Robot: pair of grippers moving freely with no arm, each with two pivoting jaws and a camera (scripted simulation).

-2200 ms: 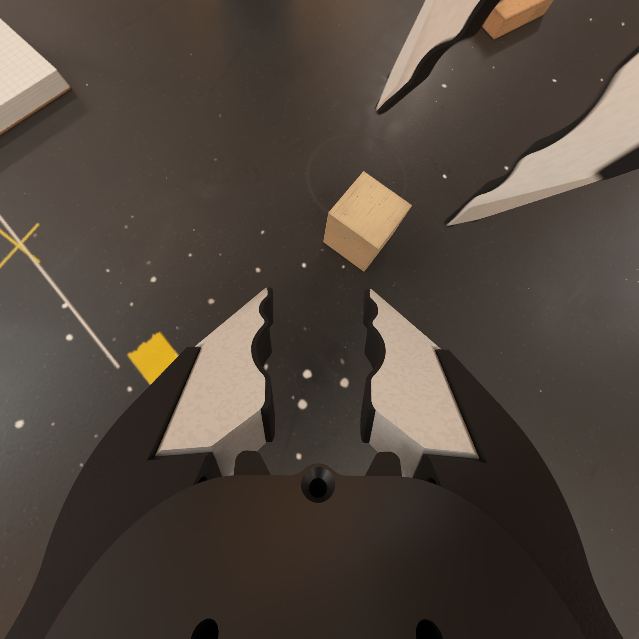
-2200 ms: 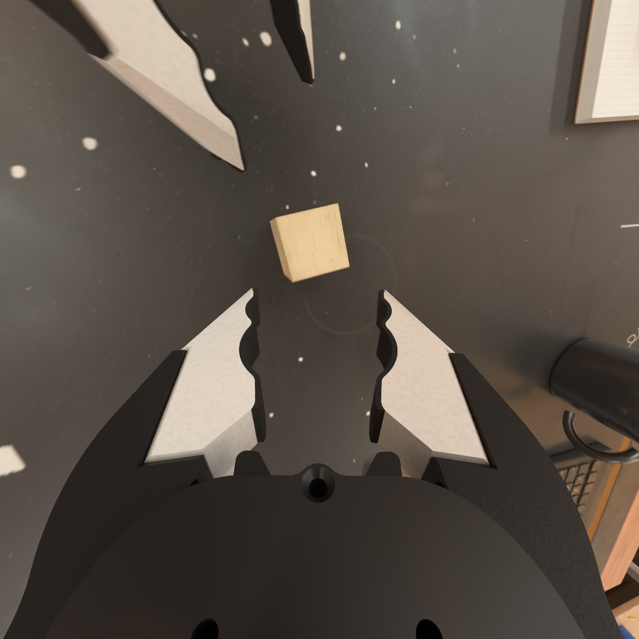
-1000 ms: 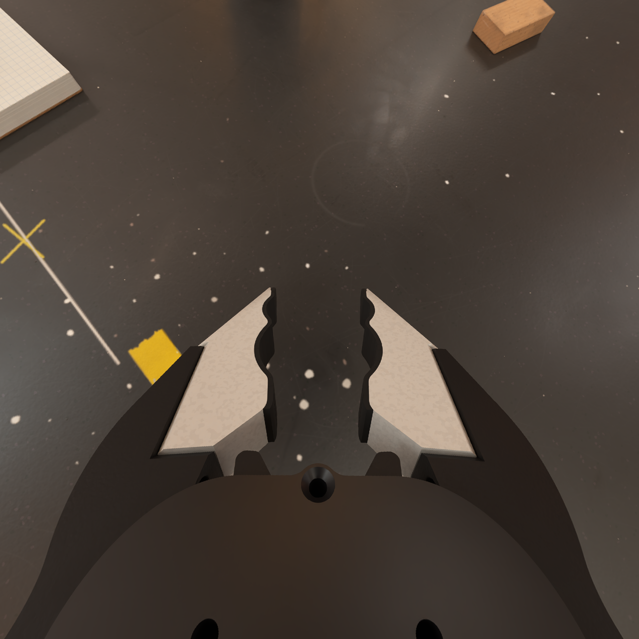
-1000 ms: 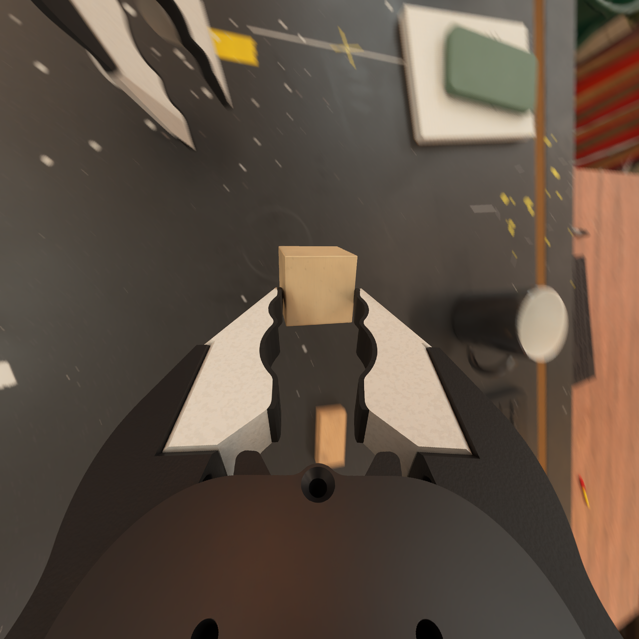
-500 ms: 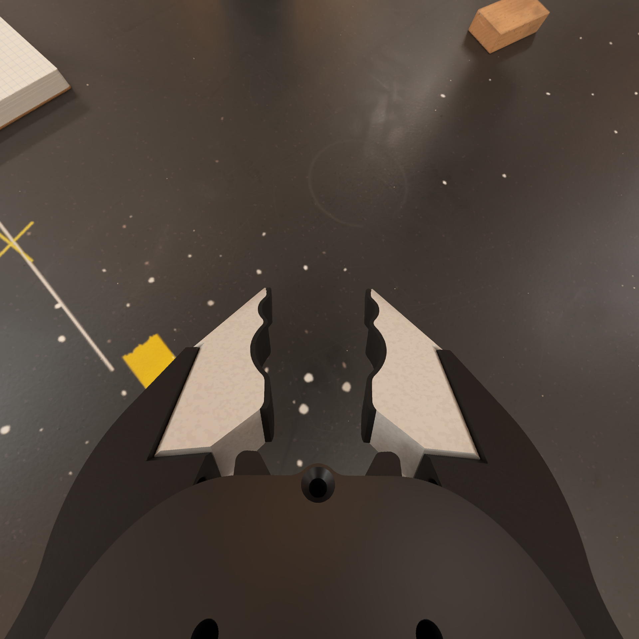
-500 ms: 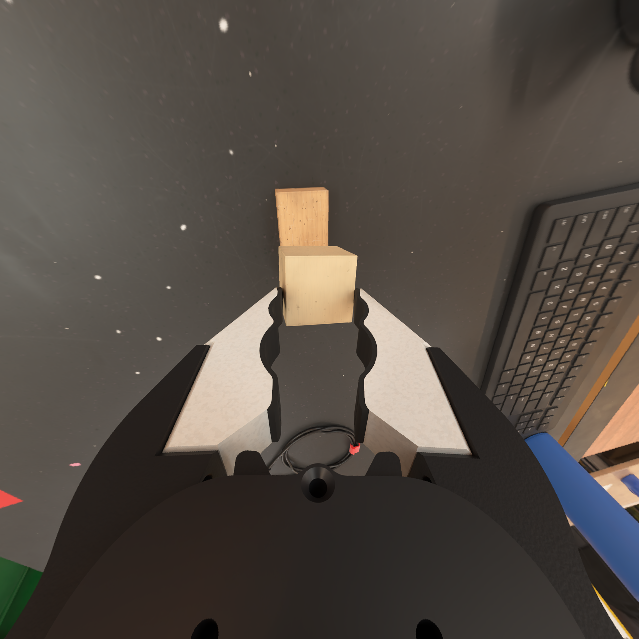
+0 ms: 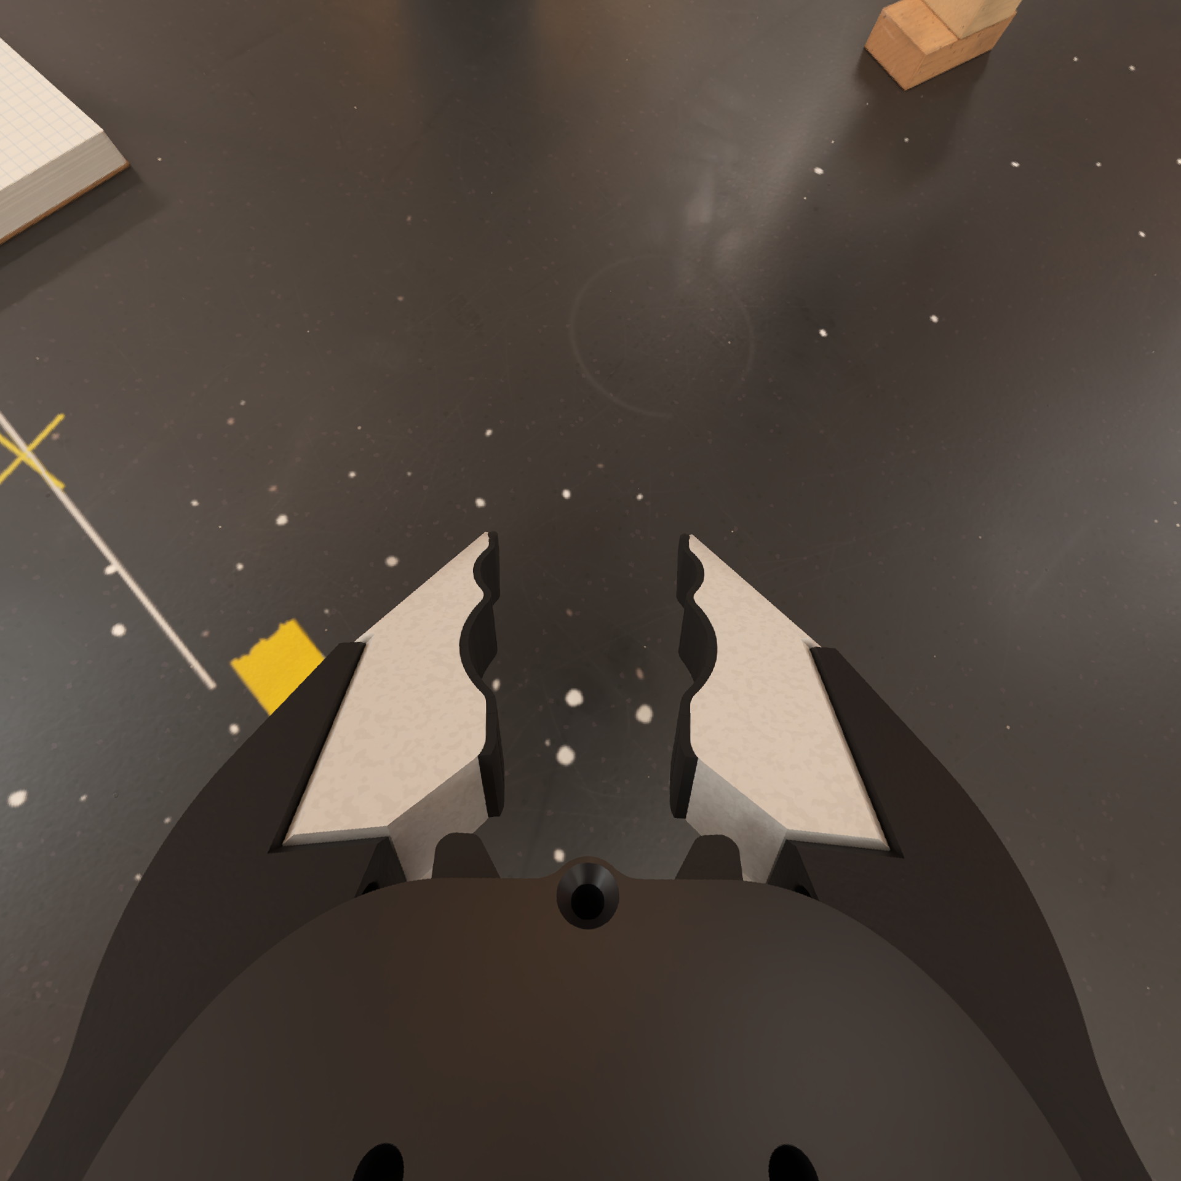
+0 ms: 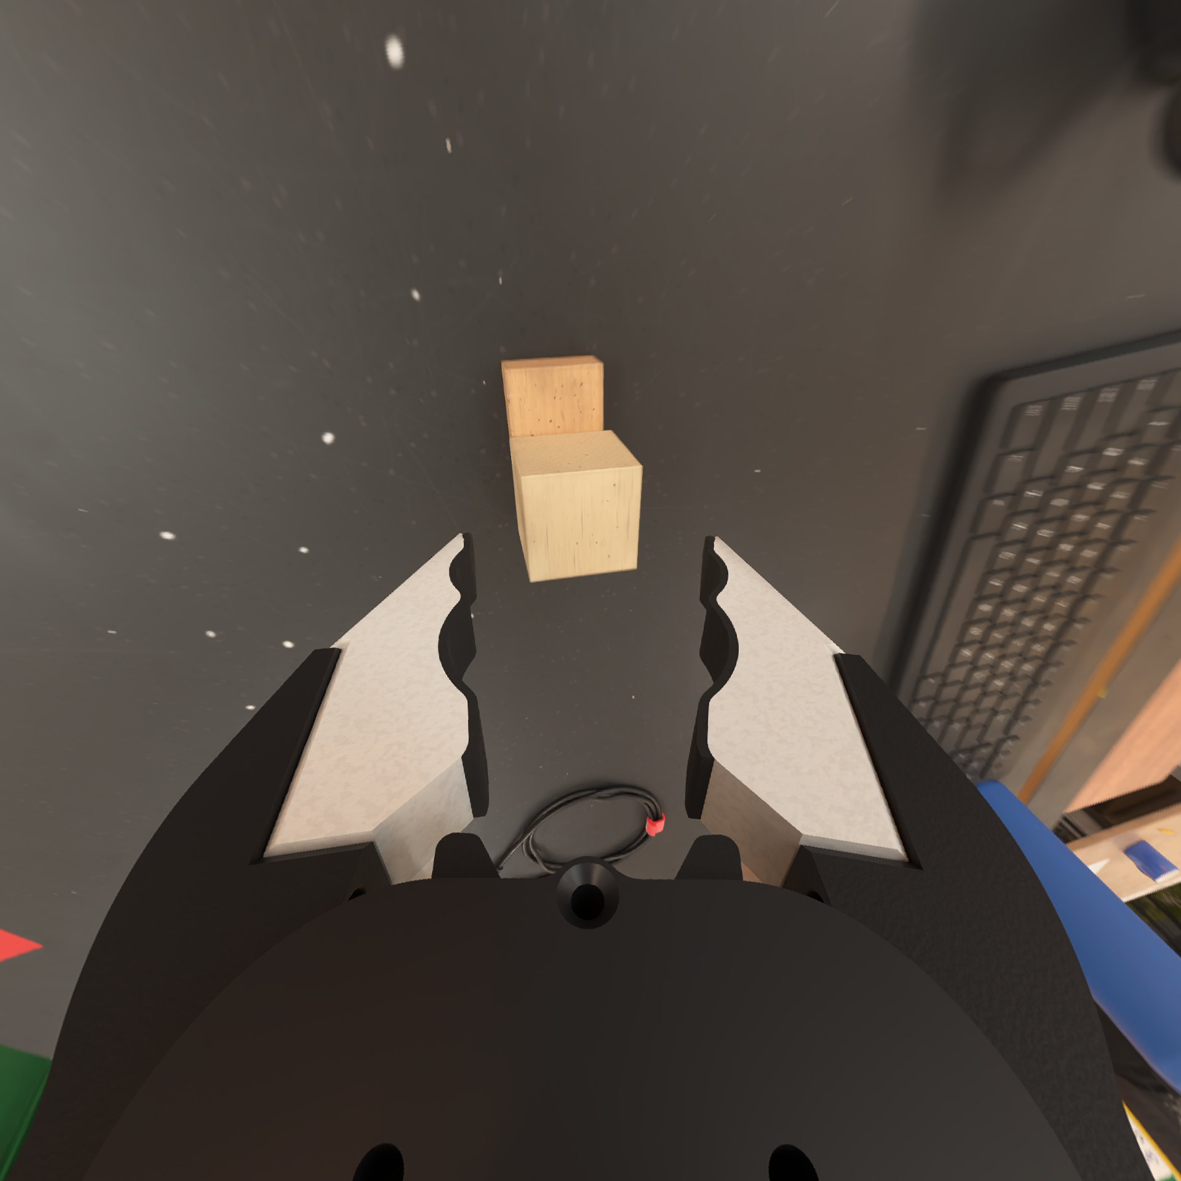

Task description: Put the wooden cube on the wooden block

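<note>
The pale wooden cube (image 8: 575,505) rests on the near end of the darker wooden block (image 8: 553,396) on the dark table. My right gripper (image 8: 588,543) is open and empty. Its fingertips stand just short of the cube, one on each side, not touching it. In the left wrist view the block (image 7: 920,45) lies at the far top right with the cube (image 7: 978,13) on it, cut off by the frame edge. My left gripper (image 7: 588,543) is open and empty over bare table, far from the block.
A dark keyboard (image 8: 1054,543) lies right of the block. A coiled black cable (image 8: 588,824) lies under the right gripper, a blue object (image 8: 1086,926) at lower right. A notepad (image 7: 45,147), yellow tape (image 7: 275,661) and a white line (image 7: 96,549) lie left of the left gripper.
My right gripper carried the cube over to the block, then opened and let it go. The cube now sits on the block. The left gripper has hardly moved.
</note>
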